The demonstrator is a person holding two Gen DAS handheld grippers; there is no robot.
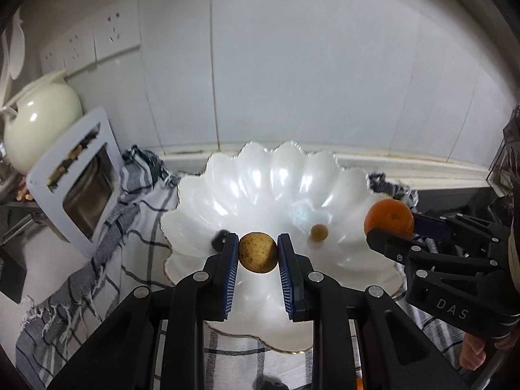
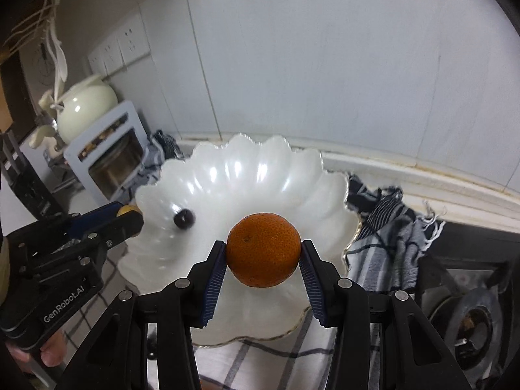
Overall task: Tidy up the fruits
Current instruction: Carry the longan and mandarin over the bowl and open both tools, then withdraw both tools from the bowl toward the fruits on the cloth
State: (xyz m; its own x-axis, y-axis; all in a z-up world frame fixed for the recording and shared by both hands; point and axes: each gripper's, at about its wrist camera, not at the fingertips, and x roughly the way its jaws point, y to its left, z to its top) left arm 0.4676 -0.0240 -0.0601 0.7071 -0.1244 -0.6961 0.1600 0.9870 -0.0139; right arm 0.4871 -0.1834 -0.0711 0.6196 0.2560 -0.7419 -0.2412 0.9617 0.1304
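A white scalloped bowl (image 1: 273, 175) (image 2: 260, 169) sits on a checked cloth. My left gripper (image 1: 258, 252) is shut on a small brown round fruit (image 1: 258, 253) and holds it over the bowl's near side. My right gripper (image 2: 264, 253) is shut on an orange (image 2: 264, 249) over the bowl; the orange also shows in the left wrist view (image 1: 388, 218) at the bowl's right rim. A dark cherry-like fruit (image 2: 184, 218) (image 1: 219, 240) and a small brown fruit (image 1: 319, 232) lie inside the bowl. The left gripper (image 2: 130, 213) appears in the right wrist view at the bowl's left edge.
A cream teapot (image 1: 39, 120) and a white-framed glass jar box (image 1: 84, 188) stand at the left. The tiled wall with sockets (image 1: 110, 29) is behind. A gas stove burner (image 2: 474, 321) lies at the right. A dark small fruit (image 1: 268, 383) lies on the cloth near me.
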